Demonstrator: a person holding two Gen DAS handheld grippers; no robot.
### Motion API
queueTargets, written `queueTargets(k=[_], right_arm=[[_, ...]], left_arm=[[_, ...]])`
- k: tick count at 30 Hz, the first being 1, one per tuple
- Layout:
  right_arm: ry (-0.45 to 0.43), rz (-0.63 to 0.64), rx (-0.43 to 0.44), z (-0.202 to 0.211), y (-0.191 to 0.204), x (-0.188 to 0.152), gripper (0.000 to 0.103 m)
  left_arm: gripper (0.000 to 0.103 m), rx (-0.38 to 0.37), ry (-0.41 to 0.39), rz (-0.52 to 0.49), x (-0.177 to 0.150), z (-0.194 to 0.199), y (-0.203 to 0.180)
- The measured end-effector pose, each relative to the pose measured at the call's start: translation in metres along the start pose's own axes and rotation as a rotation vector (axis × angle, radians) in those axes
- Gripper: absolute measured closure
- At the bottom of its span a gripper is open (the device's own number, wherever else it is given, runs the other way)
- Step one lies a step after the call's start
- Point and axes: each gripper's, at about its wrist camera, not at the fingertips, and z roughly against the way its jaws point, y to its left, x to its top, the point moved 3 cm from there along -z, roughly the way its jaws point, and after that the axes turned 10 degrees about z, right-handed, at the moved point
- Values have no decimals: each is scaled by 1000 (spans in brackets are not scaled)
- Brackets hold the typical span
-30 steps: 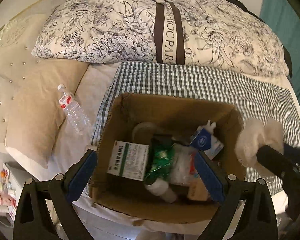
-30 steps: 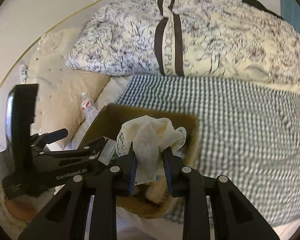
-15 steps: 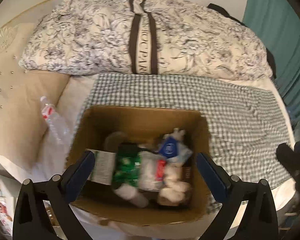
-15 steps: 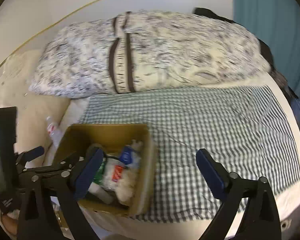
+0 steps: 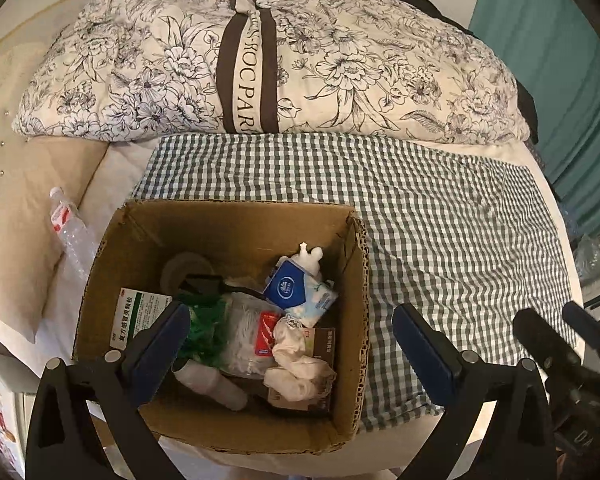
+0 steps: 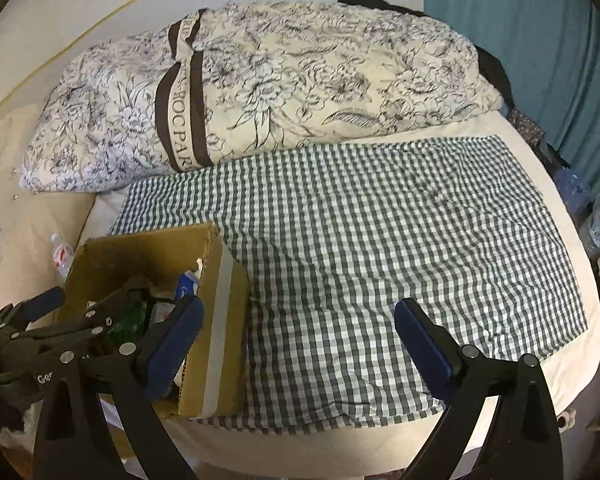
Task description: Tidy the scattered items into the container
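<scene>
Checked cloth [image 6: 380,264] lies bare; both the left gripper [image 5: 292,344] and right gripper [image 6: 300,340] gape empty. Risk: the overhanging box [image 5: 236,216] tips if bumped, and the bottle [image 5: 70,236] gets forgotten.

Soft, even indoor light; fisheye-bent edges; right wrist view perhaps slightly hazy.
</scene>
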Motion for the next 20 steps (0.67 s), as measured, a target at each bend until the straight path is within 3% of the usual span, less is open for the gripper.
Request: queueTargets(k=[11,17,20], right_arm=[[48,10,31,-9,2,-3,6],[65,-1,35,-11,-1,-6,6],[71,-17,34,-11,-3,-9,6]], left_arm=[[0,29,14,-29,0,-3,-3],[0,164,-23,-116,-3,1,-12],[0,78,9,-109,-5,1,-16]])
